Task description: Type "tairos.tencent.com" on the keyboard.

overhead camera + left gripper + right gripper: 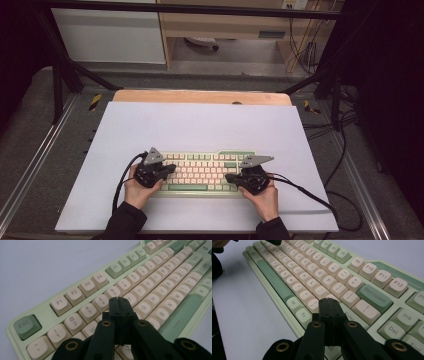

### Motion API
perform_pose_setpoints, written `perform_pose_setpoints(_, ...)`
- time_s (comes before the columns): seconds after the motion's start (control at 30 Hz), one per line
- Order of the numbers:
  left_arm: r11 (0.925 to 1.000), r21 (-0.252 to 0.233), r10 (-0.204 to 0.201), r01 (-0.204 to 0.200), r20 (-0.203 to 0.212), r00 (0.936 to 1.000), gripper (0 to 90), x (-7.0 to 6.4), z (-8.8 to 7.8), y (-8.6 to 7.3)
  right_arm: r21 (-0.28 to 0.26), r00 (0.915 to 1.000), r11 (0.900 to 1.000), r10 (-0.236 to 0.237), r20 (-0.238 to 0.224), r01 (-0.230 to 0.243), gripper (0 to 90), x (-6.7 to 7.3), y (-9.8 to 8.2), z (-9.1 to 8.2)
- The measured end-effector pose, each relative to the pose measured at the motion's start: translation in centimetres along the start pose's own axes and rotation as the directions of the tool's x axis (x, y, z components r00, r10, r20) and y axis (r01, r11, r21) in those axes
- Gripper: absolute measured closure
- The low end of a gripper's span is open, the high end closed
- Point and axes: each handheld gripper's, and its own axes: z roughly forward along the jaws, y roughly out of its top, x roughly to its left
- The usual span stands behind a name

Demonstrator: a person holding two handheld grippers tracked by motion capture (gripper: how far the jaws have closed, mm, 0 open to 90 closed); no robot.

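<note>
A cream and green keyboard (202, 172) lies on the white sheet near the front of the table. My left gripper (173, 169) is over the keyboard's left end, jaws shut with nothing between them. In the left gripper view the closed tips (119, 300) hover above the letter rows near the 5 key of the keyboard (155, 270). My right gripper (227, 177) is over the keyboard's right part, also shut and empty. In the right gripper view its tips (329, 300) sit just above the keys near Enter on the keyboard (317, 272). Whether either tip touches a key is unclear.
The white sheet (200, 125) covers a wooden tabletop (200, 96). Black cables (310, 195) trail from both grippers, the right one running off the sheet's right edge. Black frame posts (57, 85) stand at the far corners. The other hand's sleeve (217, 262) shows at the right gripper view's left edge.
</note>
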Motion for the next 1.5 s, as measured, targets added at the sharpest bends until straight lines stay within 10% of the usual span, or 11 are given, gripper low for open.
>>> perform_pose_setpoints(1.5, 0.9998, -0.02, -0.007, 0.008, 0.018, 0.9998, 90.0, 0.8, -2.2, -1.2, -0.018, 0.9997, 1.0, 0.004, -0.024, -0.005, 90.0, 0.4, 0.3, 0.0)
